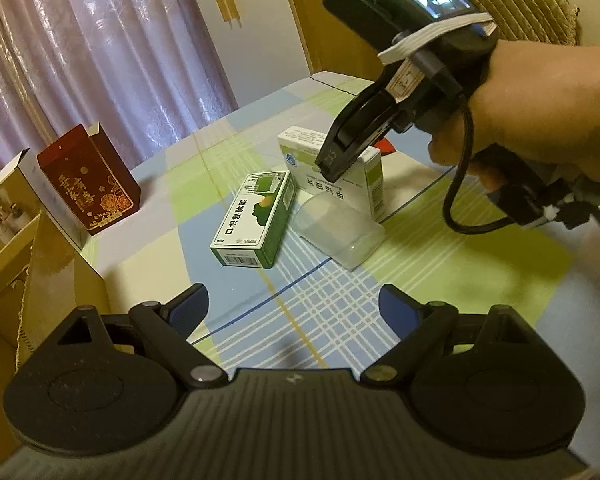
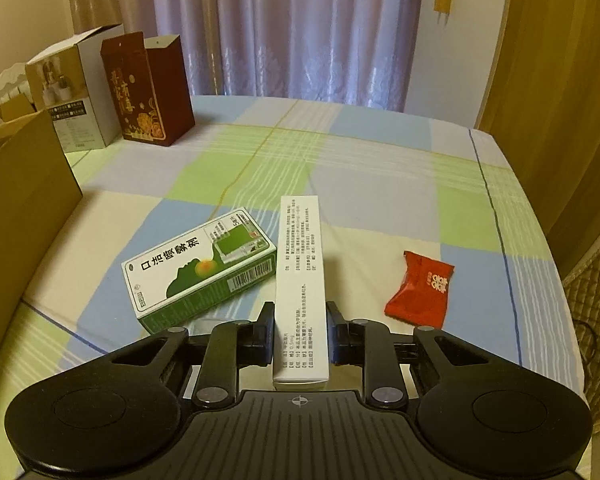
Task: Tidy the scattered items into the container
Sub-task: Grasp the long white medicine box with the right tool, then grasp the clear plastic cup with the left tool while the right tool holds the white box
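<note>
Your right gripper [image 2: 300,330] pinches the tall white cardboard medicine box [image 2: 302,280] between its fingers, standing on the checked cloth [image 2: 380,184]. The flat green-and-white spray box [image 2: 200,266] lies at ten o'clock, the red candy wrapper [image 2: 420,290] at two o'clock. Your left gripper [image 1: 294,304] is wide apart, holding nothing.

Glossy card medicine boxes [image 2: 200,268], shiny red foil-like sachet [image 2: 420,290], matt checked cloth bedsheet [image 2: 380,184], seemingly clear plastic cup [image 1: 336,232].
</note>
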`<state>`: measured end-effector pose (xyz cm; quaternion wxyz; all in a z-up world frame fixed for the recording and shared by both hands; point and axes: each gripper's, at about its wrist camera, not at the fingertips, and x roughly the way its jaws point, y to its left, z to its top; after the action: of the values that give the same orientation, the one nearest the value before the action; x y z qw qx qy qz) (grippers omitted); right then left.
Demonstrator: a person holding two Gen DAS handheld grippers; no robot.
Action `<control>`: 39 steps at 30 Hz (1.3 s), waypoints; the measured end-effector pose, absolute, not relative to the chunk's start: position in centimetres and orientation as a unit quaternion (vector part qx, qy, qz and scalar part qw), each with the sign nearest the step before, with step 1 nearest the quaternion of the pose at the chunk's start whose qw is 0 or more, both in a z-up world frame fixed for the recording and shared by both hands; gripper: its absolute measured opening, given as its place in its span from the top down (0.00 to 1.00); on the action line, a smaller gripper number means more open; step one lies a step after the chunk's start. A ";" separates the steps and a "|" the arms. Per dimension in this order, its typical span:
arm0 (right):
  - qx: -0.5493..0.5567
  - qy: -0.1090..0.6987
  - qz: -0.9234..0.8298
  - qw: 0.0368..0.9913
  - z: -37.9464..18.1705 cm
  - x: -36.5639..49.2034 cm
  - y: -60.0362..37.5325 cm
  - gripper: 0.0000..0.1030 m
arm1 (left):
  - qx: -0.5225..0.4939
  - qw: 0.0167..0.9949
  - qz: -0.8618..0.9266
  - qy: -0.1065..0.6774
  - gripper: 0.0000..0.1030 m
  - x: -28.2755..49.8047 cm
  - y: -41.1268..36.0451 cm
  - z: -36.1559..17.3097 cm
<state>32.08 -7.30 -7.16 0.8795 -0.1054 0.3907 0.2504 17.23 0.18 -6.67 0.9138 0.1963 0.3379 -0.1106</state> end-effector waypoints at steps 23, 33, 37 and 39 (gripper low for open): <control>-0.087 0.387 0.205 0.895 -5.5 24.7 -17.8 0.74 | 0.017 0.921 -0.025 0.388 0.13 24.4 -4.1 -9.8; -0.101 0.392 0.207 0.890 -6.3 24.9 -18.1 0.73 | 0.029 0.913 -0.014 0.407 0.21 28.4 -4.7 -12.1; -0.102 0.396 0.208 0.888 -6.5 25.2 -18.1 0.73 | 0.030 0.910 -0.023 0.413 0.39 28.6 -4.6 -12.8; -0.101 0.399 0.208 0.887 -6.7 25.3 -18.2 0.74 | 0.032 0.911 -0.036 0.409 0.50 28.2 -4.7 -12.7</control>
<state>25.26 -18.17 -6.68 0.8874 -0.1008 0.3991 0.2075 28.22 -4.68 -12.73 0.9114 0.0322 0.4088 -0.0355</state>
